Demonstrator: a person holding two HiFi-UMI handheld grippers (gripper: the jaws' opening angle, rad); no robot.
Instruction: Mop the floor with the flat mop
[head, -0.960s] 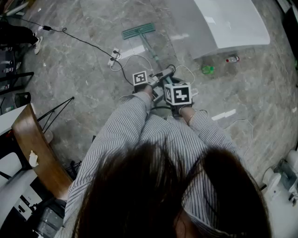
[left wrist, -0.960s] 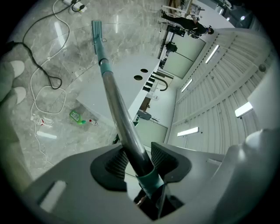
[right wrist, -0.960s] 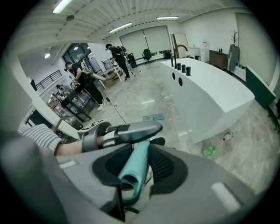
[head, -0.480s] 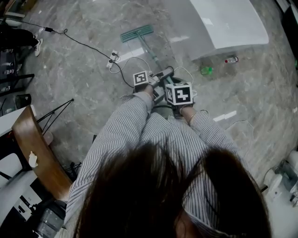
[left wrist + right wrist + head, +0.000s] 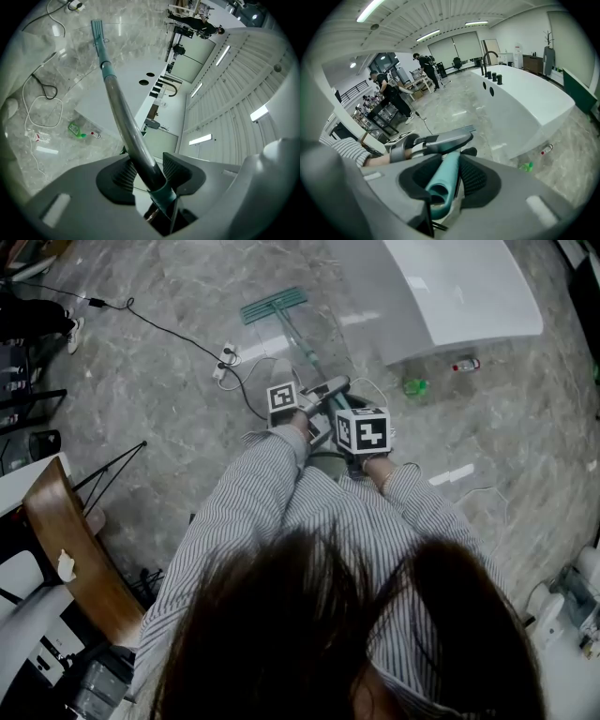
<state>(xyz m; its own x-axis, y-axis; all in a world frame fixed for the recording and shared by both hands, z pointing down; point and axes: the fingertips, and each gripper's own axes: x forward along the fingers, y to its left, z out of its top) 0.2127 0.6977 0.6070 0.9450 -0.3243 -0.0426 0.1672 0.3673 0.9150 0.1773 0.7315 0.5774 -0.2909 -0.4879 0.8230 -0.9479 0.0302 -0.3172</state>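
The flat mop's green head (image 5: pixel 273 306) lies on the grey marble floor ahead of me, and its pole (image 5: pixel 302 348) runs back to my hands. My left gripper (image 5: pixel 314 395) reaches in from the left. In the left gripper view the dark pole (image 5: pixel 123 112) passes between that gripper's (image 5: pixel 149 168) ribbed pads. Its jaws have just been opening a little, and the pads still sit against the pole. My right gripper (image 5: pixel 349 432) is shut on the teal end of the handle (image 5: pixel 443 180), which lies in its jaws (image 5: pixel 449 180).
A large white tub (image 5: pixel 459 287) stands at the upper right, with a green bottle (image 5: pixel 415 386) and a clear red-capped bottle (image 5: pixel 466 363) on the floor beside it. A power strip with cables (image 5: pixel 228 354) lies left of the pole. A wooden chair (image 5: pixel 75 549) stands at my left.
The mop head has crept slightly to the left. Both grippers stay on the handle in nearly the same place.
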